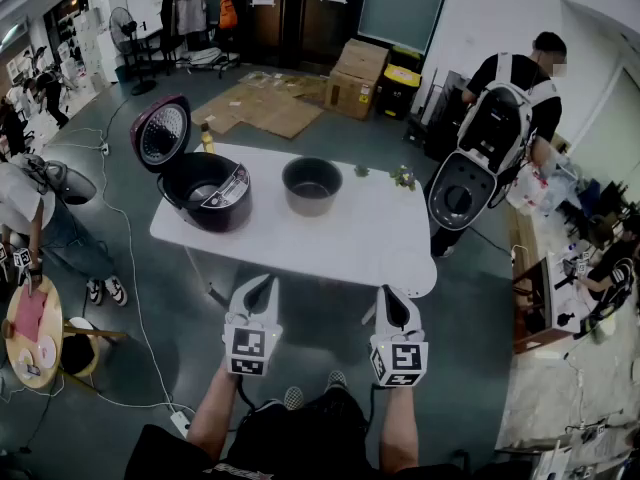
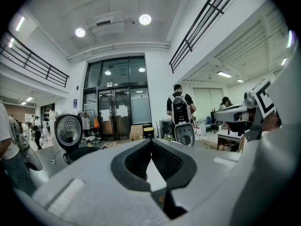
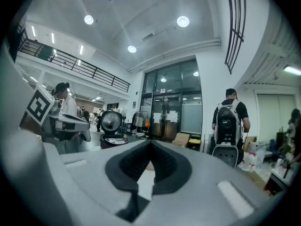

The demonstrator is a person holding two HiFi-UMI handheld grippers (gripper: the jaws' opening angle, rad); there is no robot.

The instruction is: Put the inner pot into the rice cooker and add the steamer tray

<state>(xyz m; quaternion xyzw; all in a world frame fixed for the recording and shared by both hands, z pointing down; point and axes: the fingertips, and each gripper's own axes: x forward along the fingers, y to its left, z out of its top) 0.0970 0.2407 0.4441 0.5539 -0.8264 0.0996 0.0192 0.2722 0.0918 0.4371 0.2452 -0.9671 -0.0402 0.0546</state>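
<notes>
A dark purple rice cooker (image 1: 208,194) stands on the left part of the white table (image 1: 330,243) with its lid (image 1: 162,133) up. The grey inner pot (image 1: 312,185) sits on the table to its right, upright and empty. I can make out no steamer tray. My left gripper (image 1: 266,282) and right gripper (image 1: 389,292) hang side by side in front of the table's near edge, both shut with nothing between the jaws. In the left gripper view the left gripper (image 2: 151,141) points over the table toward the cooker lid (image 2: 68,131). In the right gripper view the right gripper (image 3: 150,143) faces the cooker (image 3: 112,127).
Two small green items (image 1: 403,178) lie at the table's far right and a yellow bottle (image 1: 207,138) stands behind the cooker. A person with a backpack (image 1: 497,120) stands at the right. Cardboard boxes (image 1: 356,76) lie on the floor beyond, and a round wooden table (image 1: 33,334) is at the left.
</notes>
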